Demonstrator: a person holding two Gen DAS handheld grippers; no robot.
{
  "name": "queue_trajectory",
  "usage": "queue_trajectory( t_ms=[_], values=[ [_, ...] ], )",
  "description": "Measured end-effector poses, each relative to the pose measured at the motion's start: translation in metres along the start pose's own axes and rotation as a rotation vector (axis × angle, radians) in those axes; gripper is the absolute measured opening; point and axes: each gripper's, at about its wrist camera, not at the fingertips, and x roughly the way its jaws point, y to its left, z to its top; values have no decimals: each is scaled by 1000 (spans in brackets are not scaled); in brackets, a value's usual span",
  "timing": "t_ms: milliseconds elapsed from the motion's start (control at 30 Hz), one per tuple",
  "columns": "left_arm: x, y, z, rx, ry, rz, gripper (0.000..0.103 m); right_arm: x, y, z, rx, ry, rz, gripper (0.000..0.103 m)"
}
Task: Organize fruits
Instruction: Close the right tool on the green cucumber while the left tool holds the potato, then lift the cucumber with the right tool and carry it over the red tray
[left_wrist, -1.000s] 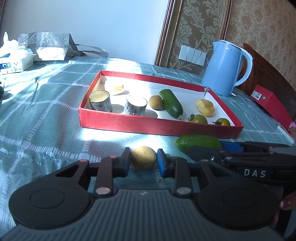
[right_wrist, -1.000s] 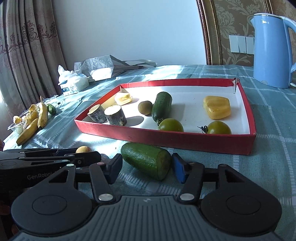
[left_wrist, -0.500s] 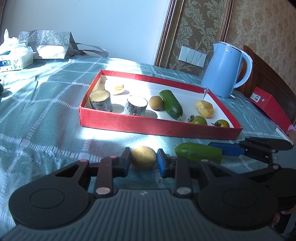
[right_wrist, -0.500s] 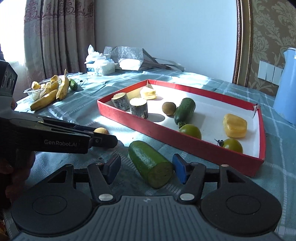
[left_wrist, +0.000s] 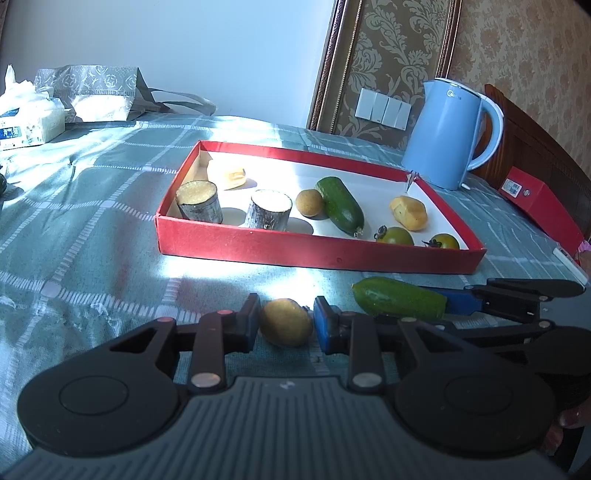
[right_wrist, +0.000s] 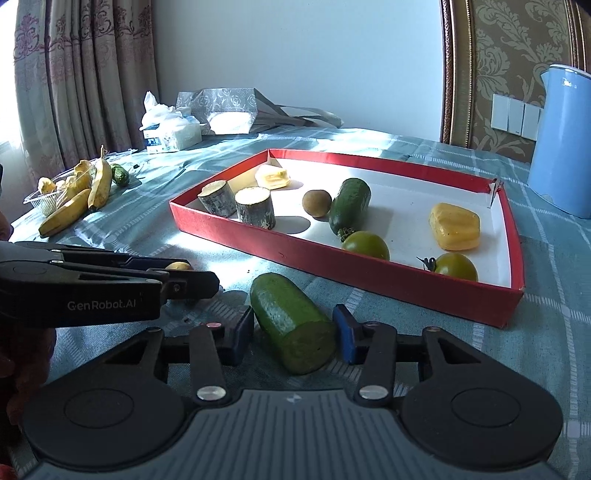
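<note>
Green cucumber piece (right_wrist: 291, 323) lies on the checked cloth of the surface (left_wrist: 92, 236), just outside the red tray's (left_wrist: 317, 254) near wall, cut end toward the right gripper (right_wrist: 293, 334). Its jaws have just been closing and now bracket that cut end, pads touching its sides. Left gripper (left_wrist: 284, 325) has its jaws clenched on a small yellow-brown round fruit (left_wrist: 286, 322), also just outside the near wall, beside the cucumber piece. Inside the tray: two cut stalk chunks, a yellow piece, one brown round fruit, a whole cucumber (left_wrist: 340, 208), two green tomatoes (stems on). Bananas (right_wrist: 79, 201) sit near the surface's far left edge; blue kettle (left_wrist: 448, 134) beyond the tray's far right corner.
</note>
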Motion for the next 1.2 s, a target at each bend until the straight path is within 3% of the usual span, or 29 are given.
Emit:
queue_trajectory(
  t_ms=[233, 500, 733, 967, 1200],
  values=[
    [1, -9, 0, 51, 7, 12, 37, -11, -15, -7, 115, -17, 26, 36],
    [2, -9, 0, 58, 8, 12, 38, -12, -1, -2, -7, -53, -7, 37],
    [2, -9, 0, 59, 8, 12, 38, 6, 4, 2, -16, 5, -47, 37],
    [2, -10, 0, 65, 9, 16, 38, -8, -12, -5, 96, -19, -50, 33],
    [3, -14, -1, 86, 12, 29, 37, -33, -38, -20, 279, -93, 17, 33]
  ],
)
